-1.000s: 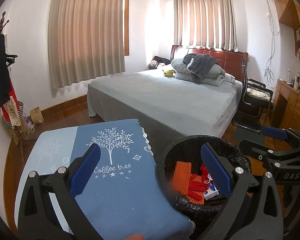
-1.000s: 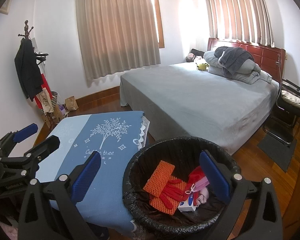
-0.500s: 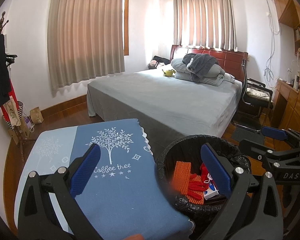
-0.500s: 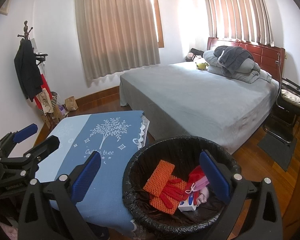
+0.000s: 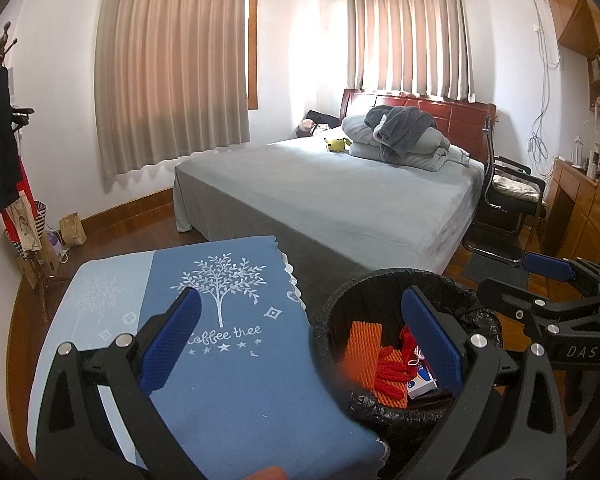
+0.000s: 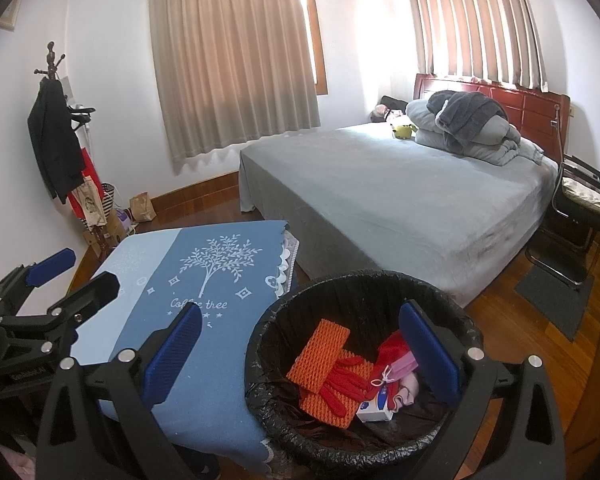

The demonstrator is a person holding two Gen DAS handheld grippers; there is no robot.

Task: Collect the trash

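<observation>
A round bin lined with a black bag (image 6: 276, 328) (image 5: 342, 296) stands at the right end of a low table under a blue "Coffee tree" cloth (image 6: 204, 280) (image 5: 236, 368). Inside lie orange foam netting (image 6: 320, 350) (image 5: 364, 340), a red glove (image 6: 346, 380) (image 5: 392, 372), a pink mask (image 6: 402, 366) and a small white and blue box (image 6: 374, 406) (image 5: 420, 382). My right gripper (image 6: 300, 354) hangs open above the bin and the table's edge, holding nothing. My left gripper (image 5: 300, 340) is open too, spanning the cloth and the bin.
A large bed with a grey cover (image 6: 400, 184) fills the room behind the bin, with folded bedding (image 6: 468, 128) at its head. A black chair (image 6: 580, 216) and a floor mat (image 6: 556, 296) are at the right. A coat stand (image 6: 56, 136) and bags (image 6: 142, 208) stand by the left wall.
</observation>
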